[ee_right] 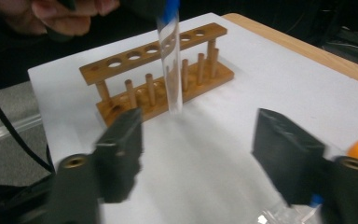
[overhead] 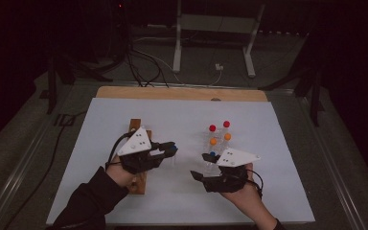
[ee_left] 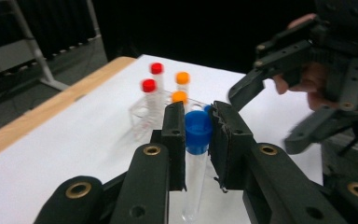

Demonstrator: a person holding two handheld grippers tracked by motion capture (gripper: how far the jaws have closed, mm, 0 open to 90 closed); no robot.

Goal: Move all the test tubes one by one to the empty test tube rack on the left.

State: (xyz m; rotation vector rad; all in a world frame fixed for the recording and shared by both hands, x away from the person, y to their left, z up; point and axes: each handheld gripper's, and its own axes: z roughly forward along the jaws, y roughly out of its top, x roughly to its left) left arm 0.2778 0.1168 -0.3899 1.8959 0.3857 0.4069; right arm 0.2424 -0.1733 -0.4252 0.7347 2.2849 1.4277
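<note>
A white table top takes up the middle of the high view. Left of centre on it, a wooden rack with a row of round holes is seen; in the right gripper view, where it lies across the upper middle of the frame, every visible hole is empty. Right of centre in the high view, a clear rack is seen with two red-capped tubes and two orange-capped tubes standing in it.

The left gripper is closed on the blue cap of a clear tube, which is held upright at the centre of the left gripper view, between the two racks and off the table. In the right gripper view the same tube is seen hanging at the upper middle of the frame, just in front of the wooden rack.

The right gripper is held open with nothing between its jaws, at the lower part of its own view.

As judged from this, one blue-capped tube is taken up and carried but not yet set into the wooden rack. The red and orange tubes are left to be moved, so the work is judged to be at an early stage.
</note>
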